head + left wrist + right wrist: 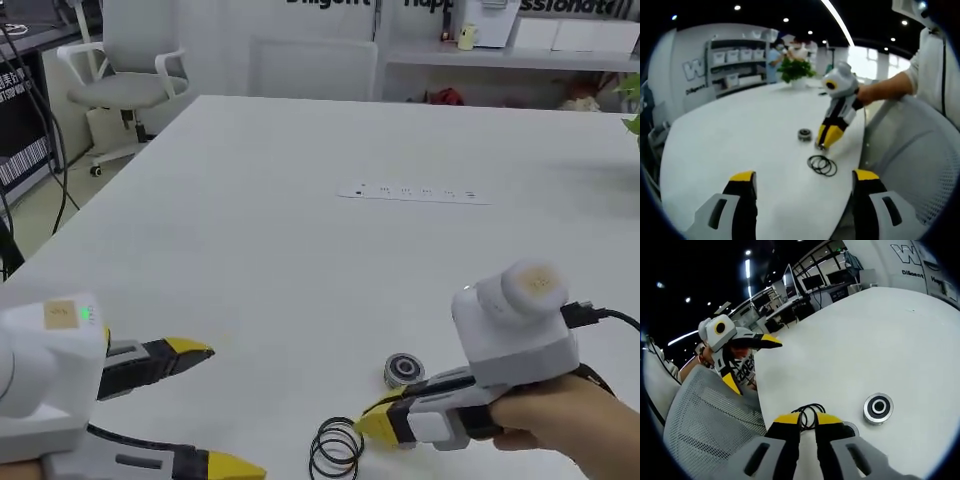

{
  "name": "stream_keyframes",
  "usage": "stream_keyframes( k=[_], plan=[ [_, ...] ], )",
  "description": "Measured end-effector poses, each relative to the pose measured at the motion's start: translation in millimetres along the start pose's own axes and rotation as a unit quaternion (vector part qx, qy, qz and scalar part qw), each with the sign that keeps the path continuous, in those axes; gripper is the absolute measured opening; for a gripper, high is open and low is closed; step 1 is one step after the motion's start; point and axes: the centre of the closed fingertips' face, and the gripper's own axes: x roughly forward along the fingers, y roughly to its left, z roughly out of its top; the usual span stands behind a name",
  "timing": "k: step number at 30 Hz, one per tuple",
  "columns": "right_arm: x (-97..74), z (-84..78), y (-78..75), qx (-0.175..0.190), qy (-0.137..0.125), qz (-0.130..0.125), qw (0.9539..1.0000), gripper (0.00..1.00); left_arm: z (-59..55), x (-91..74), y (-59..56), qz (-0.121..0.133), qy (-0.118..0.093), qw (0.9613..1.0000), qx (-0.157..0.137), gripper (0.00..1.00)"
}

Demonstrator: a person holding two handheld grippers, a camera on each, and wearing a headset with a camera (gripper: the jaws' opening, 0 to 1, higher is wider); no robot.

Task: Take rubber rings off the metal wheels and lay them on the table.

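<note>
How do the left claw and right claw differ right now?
Opening: left claw jaws stand wide apart; right claw jaws are almost together.
Place: left claw is well away from the loose black rubber rings on the white table; right claw tips are beside them, near the round silver metal wheel.
Shared: yellow tips on black jaws.

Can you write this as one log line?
left gripper: open | right gripper: shut, tips beside pile of black rubber rings | silver metal wheel: flat on white table
</note>
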Motion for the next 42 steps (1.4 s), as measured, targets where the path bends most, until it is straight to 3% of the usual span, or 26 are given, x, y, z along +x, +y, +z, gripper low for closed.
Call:
stream_keyframes(
  k=[7, 11, 16, 21, 28, 35, 39, 42],
  plan=[
    [-11.4, 20.6, 2.8, -0.028, -0.04, -0.001, 0.9988, 0.14, 3.2, -3.6, 1.4, 0.003, -0.008, 1.0, 0.001, 0.79],
    [-18.5, 27.2, -1.1, -0.058, -0.047, -0.022, 0.997, 0.18, 4.4, -4.9, 1.0, 0.003, -0.011, 0.9999, 0.001, 0.8],
    [-28.2, 36.7, 2.8, -0.092, -0.058, -0.029, 0.9936, 0.25, 8.2, -7.3, -0.4, 0.003, -0.019, 0.9998, 0.0, 0.81],
    [-41.0, 47.1, 7.6, -0.114, -0.072, -0.025, 0.9905, 0.34, 11.0, -10.6, -0.7, 0.008, -0.021, 0.9997, 0.003, 0.82],
    [-56.2, 53.2, 13.0, -0.136, -0.068, -0.029, 0.988, 0.47, 12.3, -12.4, -3.8, 0.01, -0.018, 0.9998, 0.0, 0.84],
    [-84.4, 59.9, 18.3, -0.149, -0.079, -0.034, 0.9851, 0.66, 16.1, -14.9, -6.9, 0.011, -0.022, 0.9997, 0.007, 0.87],
    [-101.4, 58.9, 13.7, -0.154, -0.087, -0.05, 0.983, 0.71, 15.5, -16.4, -5.6, 0.013, -0.021, 0.9997, 0.008, 0.88],
    [-118.8, 58.0, 9.3, -0.137, -0.104, -0.056, 0.9834, 0.75, 16.9, -18.6, -2.7, 0.019, -0.023, 0.9995, 0.007, 0.9]
  ],
)
